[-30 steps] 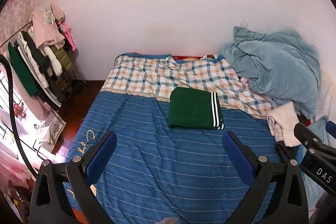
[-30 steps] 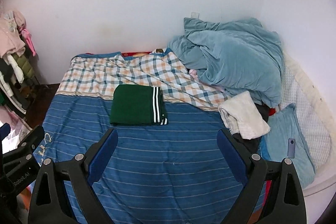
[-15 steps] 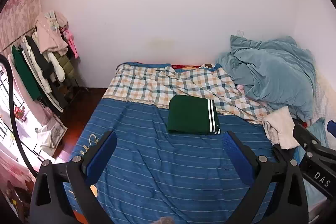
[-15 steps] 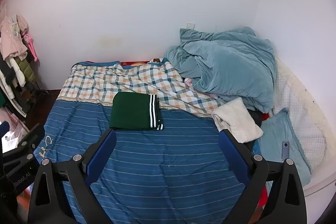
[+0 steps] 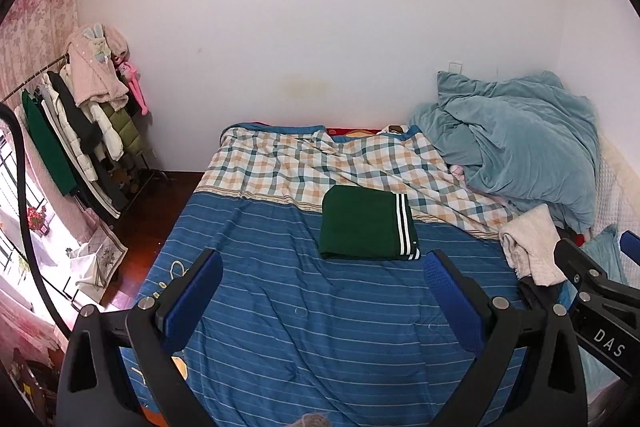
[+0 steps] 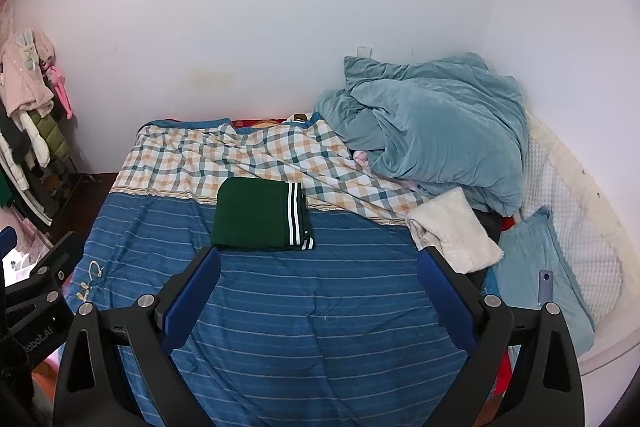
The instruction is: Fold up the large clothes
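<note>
A dark green garment (image 5: 366,223) with white stripes on one edge lies folded into a neat rectangle mid-bed, on the blue striped cover (image 5: 320,327). It shows too in the right wrist view as the green garment (image 6: 260,214). My left gripper (image 5: 322,267) hangs open well short of it, nothing between its blue pads. My right gripper (image 6: 318,263) is likewise open and empty, held back above the near part of the bed. The right gripper's body shows at the right edge of the left wrist view.
A crumpled teal blanket (image 6: 432,127) is heaped at the far right, a cream towel (image 6: 452,235) in front of it, a blue pillow (image 6: 536,279) with a phone (image 6: 545,287) beside. A clothes rack (image 5: 76,131) stands left of the bed. White walls behind.
Both grippers have drawn back and up from the bed; the folded green garment looks smaller and farther. It has not moved, and both grippers stay open.
</note>
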Demonstrator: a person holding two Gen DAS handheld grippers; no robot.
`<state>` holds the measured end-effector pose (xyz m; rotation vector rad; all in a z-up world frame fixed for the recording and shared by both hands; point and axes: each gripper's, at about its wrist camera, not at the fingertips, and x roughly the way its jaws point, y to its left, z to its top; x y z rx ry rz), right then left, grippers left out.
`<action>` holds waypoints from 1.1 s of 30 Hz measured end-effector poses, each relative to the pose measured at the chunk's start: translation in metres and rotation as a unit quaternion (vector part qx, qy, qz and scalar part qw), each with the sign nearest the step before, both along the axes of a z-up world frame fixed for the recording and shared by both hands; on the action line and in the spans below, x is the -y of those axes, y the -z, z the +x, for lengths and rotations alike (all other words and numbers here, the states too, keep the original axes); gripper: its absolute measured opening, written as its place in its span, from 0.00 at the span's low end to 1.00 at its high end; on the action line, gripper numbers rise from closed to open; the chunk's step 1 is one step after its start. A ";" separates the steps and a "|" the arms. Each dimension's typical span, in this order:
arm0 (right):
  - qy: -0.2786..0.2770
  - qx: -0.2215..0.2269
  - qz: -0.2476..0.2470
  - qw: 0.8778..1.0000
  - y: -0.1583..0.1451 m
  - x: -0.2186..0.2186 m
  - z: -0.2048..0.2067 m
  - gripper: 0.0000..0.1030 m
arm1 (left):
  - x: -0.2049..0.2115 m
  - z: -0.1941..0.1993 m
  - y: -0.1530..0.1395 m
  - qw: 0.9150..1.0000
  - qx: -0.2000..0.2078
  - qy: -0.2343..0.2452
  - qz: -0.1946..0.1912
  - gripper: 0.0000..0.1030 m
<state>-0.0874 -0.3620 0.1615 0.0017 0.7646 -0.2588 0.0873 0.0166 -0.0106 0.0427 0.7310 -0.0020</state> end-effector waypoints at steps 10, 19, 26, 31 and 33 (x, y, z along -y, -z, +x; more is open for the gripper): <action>-0.001 0.003 0.001 1.000 -0.001 -0.004 0.001 0.97 | -0.001 -0.001 -0.001 1.000 -0.002 0.002 0.000 1.00; -0.003 0.006 0.003 1.000 -0.003 -0.006 0.002 0.97 | -0.002 -0.001 -0.001 1.000 -0.003 0.001 0.002 1.00; -0.004 0.009 0.004 1.000 -0.004 -0.006 0.003 0.97 | 0.000 -0.001 -0.001 1.000 -0.001 0.001 0.000 1.00; -0.006 0.009 0.005 1.000 -0.004 -0.005 0.005 0.97 | 0.000 -0.002 -0.002 1.000 -0.001 0.001 -0.001 1.00; -0.006 0.009 0.004 1.000 -0.004 -0.005 0.005 0.97 | 0.000 0.000 -0.004 1.000 0.000 0.001 -0.001 1.00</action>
